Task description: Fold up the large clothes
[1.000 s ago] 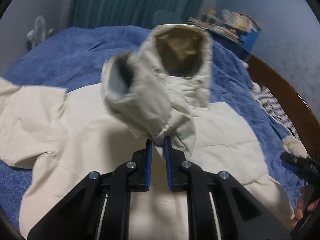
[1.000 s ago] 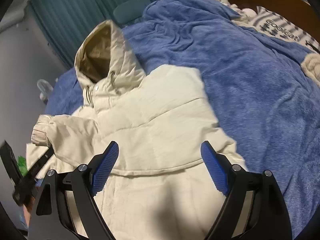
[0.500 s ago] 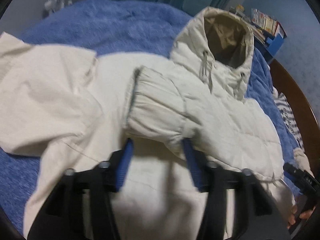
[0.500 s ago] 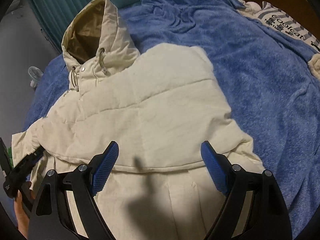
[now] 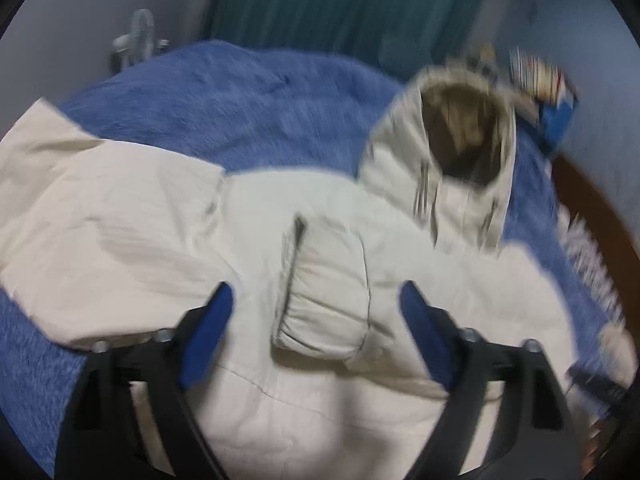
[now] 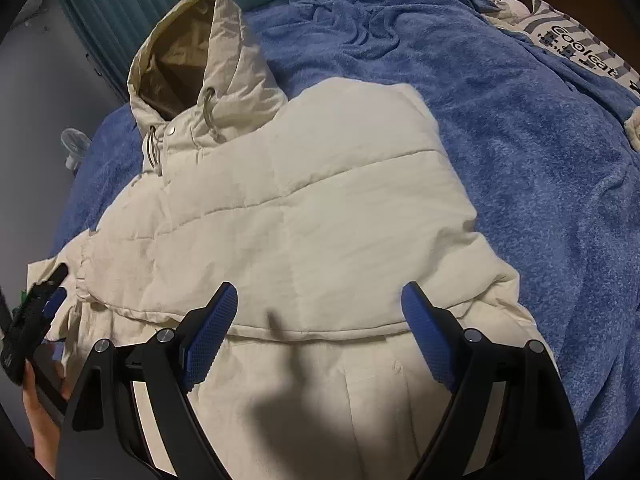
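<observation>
A cream puffer jacket point(image 6: 304, 216) lies spread on a blue blanket point(image 6: 520, 140) that covers a bed, its hood point(image 6: 196, 64) pointing toward a teal curtain point(image 5: 332, 12) at the far side. The left wrist view is blurred by motion. In it the left gripper point(image 5: 314, 328) hangs just above the jacket with its blue-padded fingers point(image 5: 206, 334) spread wide and holding nothing; between them lies a sleeve point(image 5: 324, 292), folded across the jacket's front with its cuff end toward the camera. Only this view shows that folded sleeve, the jacket's other sleeve point(image 5: 92, 216) stretched flat to the left, a small white fan point(image 5: 138, 38) by the wall, and a blurred shelf point(image 5: 544, 92) behind the hood. The right wrist view is sharp. There the right gripper point(image 6: 316, 338) is also spread wide and empty, poised over the jacket's lower half. Only this view shows the hood's drawstring loops point(image 6: 210, 114) and snap button, the quilted seams, and a striped printed pillow point(image 6: 576, 44) at the upper right. The left gripper's dark body shows at its left edge.
</observation>
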{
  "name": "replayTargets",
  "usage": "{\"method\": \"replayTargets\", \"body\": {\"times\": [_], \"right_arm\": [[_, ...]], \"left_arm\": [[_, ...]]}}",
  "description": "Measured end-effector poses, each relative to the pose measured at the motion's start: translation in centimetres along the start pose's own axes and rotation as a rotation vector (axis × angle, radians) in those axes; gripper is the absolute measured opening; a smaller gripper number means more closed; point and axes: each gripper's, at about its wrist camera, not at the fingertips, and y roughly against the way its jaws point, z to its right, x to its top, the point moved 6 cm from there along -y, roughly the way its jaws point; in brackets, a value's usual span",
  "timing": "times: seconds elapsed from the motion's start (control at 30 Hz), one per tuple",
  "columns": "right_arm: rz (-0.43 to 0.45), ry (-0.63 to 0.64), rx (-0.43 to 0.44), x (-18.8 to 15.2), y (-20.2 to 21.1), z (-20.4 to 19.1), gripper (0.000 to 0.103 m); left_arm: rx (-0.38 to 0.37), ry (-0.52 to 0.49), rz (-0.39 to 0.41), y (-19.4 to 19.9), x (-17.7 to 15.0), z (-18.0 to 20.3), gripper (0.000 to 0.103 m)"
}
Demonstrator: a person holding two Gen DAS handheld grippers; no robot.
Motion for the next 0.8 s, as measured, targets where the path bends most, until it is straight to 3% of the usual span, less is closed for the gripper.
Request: {"method": "replayTargets", "body": {"times": [0.1,0.17,0.27,0.33,0.37,0.4,0.6,0.8], "right_arm": [[-0.006,0.008,-0.007,-0.1,-0.3,-0.2,0.081],[-0.008,0.014,-0.011,-0.2,-0.4,-0.2,0.081],[-0.009,0.012,-0.011,-0.2,-0.5,-0.1,0.081],[-0.005,0.013,-0.016,-0.2,-0.5,-0.1,0.081],[-0.004,0.016,-0.023,-0.2,-0.6,0.0,0.081],[-0.001,0.021,-0.032,-0.2,-0.7,0.0,0.081],[-0.026,0.016,-0.071,-0.7,-2.5,1.2,0.081],[-0.035,0.049,-0.107,-1.0,-3.0,1.0,0.082]], "left_arm": [[-0.043,-0.04,-0.102,-2.6,-1.1,0.9,0.083],[-0.072,-0.038,-0.114,-3.0,-1.7,1.1,0.081],[-0.051,-0.067,-0.12,-3.2,-2.1,1.2,0.059],[-0.064,-0.098,-0.104,-2.8,-2.0,1.7,0.034],[0.004,-0.136,-0.078,-2.3,-1.6,1.6,0.013],[0.033,-0.155,-0.06,-2.0,-1.3,1.5,0.013],[0.003,-0.078,-0.122,-3.3,-2.0,-0.7,0.014],[0.03,-0.11,-0.121,-3.1,-2.1,-0.2,0.016]]}}
